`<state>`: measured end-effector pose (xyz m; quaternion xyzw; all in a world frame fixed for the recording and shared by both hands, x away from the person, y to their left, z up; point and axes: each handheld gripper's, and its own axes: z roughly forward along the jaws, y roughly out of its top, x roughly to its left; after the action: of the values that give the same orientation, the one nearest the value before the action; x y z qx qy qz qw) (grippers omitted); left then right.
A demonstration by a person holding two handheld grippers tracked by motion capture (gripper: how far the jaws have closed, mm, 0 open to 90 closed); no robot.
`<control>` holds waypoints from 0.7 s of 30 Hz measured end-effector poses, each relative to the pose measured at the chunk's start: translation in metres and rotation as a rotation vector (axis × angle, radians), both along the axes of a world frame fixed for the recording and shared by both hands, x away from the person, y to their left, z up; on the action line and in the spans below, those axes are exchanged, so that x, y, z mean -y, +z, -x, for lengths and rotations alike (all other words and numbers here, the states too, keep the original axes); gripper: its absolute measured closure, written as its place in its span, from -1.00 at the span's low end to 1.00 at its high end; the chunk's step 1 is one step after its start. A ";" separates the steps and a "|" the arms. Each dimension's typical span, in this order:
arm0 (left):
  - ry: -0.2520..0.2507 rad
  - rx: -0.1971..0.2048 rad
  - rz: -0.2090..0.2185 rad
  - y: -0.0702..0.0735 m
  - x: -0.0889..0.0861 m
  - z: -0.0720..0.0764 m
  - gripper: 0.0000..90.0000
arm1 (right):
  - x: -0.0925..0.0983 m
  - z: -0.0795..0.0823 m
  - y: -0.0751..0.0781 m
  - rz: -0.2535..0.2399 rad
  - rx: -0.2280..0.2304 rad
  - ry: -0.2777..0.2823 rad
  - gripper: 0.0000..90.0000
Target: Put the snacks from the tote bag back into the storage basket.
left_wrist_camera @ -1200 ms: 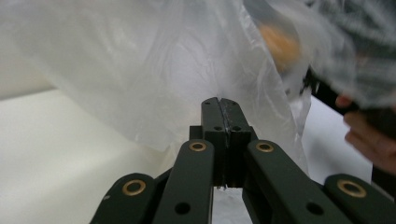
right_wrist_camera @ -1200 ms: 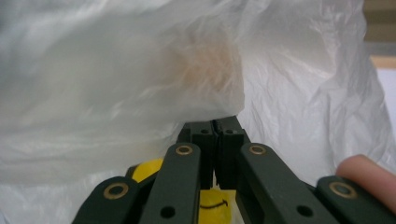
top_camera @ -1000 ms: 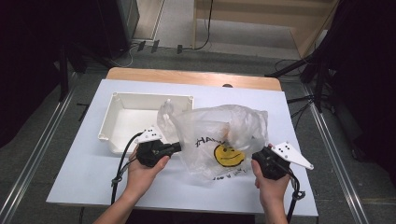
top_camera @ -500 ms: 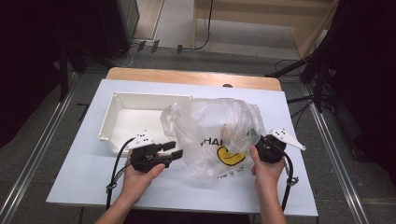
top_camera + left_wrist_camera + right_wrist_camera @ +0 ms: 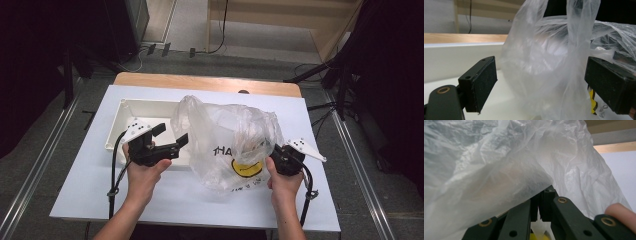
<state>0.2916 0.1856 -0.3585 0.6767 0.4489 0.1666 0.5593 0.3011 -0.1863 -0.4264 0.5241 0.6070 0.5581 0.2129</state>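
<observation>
The plastic bag (image 5: 235, 145) stands puffed up on the white table (image 5: 80, 190), just right of the white tray (image 5: 131, 107) and overlapping the tray's right end. The left gripper (image 5: 170, 137) hovers at the bag's left side, above the tray's near edge; its jaws have just been opening and now stand wide. In the left gripper view the bag (image 5: 554, 65) fills the gap between the pads (image 5: 484, 82) without being pressed. The right gripper (image 5: 274, 159) sits at the bag's right side, jaws closed tight on a fold of the bag's film (image 5: 537, 216).
</observation>
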 end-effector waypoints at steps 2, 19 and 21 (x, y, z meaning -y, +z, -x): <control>-0.084 -0.001 -0.008 -0.004 0.010 -0.004 -0.50 | 0.002 0.000 0.002 -0.006 0.005 0.000 0.98; -0.287 -0.181 -0.205 -0.060 0.074 -0.001 1.00 | 0.035 -0.021 -0.002 -0.103 -0.139 -0.038 0.95; -0.288 -0.187 -0.200 -0.062 0.076 -0.001 1.00 | 0.037 -0.025 -0.013 -0.093 -0.193 -0.049 0.94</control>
<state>0.2925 0.1094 -0.4207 0.7986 0.3787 0.0648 0.4632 0.3264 -0.2229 -0.4395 0.5994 0.5854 0.5270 0.1424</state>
